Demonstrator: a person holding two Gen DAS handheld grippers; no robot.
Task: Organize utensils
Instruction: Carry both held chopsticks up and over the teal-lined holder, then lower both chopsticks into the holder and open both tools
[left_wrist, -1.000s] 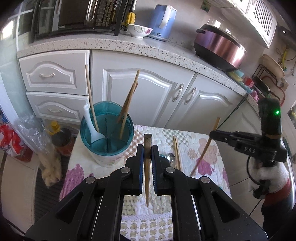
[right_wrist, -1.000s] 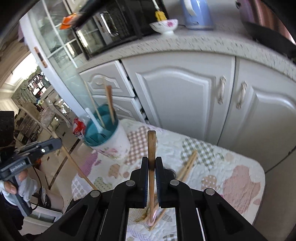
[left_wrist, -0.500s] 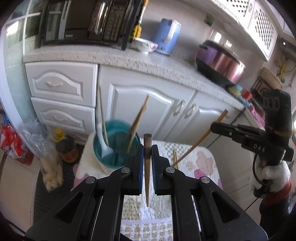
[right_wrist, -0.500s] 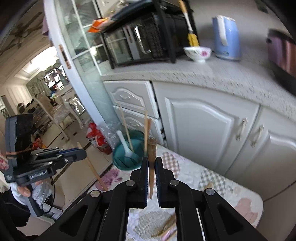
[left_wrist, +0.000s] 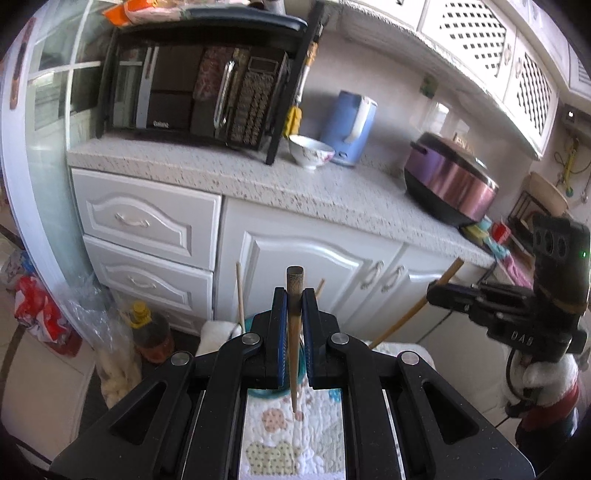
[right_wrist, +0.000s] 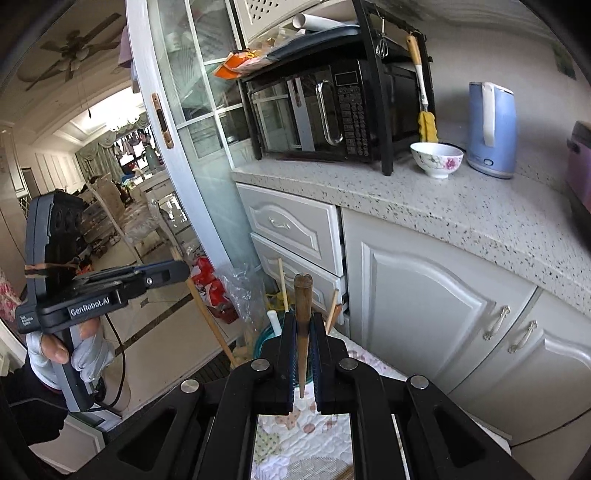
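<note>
**Both claws raised, a chopstick clamped in each**

On the left, the left claw (left_wrist: 294, 314) is clenched on a dark-topped chopstick (left_wrist: 293, 332) that stands nearly upright between its blue-lined fingers (left_wrist: 280, 332); the thin tip hangs above the patchwork cloth (left_wrist: 291, 443) that covers the small desk. From the right wrist view the same claw (right_wrist: 173, 271) shows from the side, gripped by a gloved hand (right_wrist: 70, 354), its chopstick (right_wrist: 210, 325) slanting down toward the floor.

In the middle, just behind and below the claws, the teal utensil holder (right_wrist: 264, 341) stands at the far end of the cloth, mostly hidden by the fingers. A thin light chopstick (left_wrist: 240, 295) and another tip (left_wrist: 319, 286) stick up out of it, and a white handle (right_wrist: 273, 321) leans at its rim.

On the right, the right claw (right_wrist: 303, 339) grasps a brown chopstick (right_wrist: 303, 325), upright, thick end up, point over the cloth. In the left wrist view that claw (left_wrist: 439, 295) reaches in from the right with its chopstick (left_wrist: 417, 306) angled down toward the desk.

Behind stand white cabinets (left_wrist: 303, 266), a speckled worktop with a microwave (right_wrist: 332, 110), a flowered bowl (right_wrist: 436, 158) and a blue kettle (right_wrist: 491, 129).
</note>
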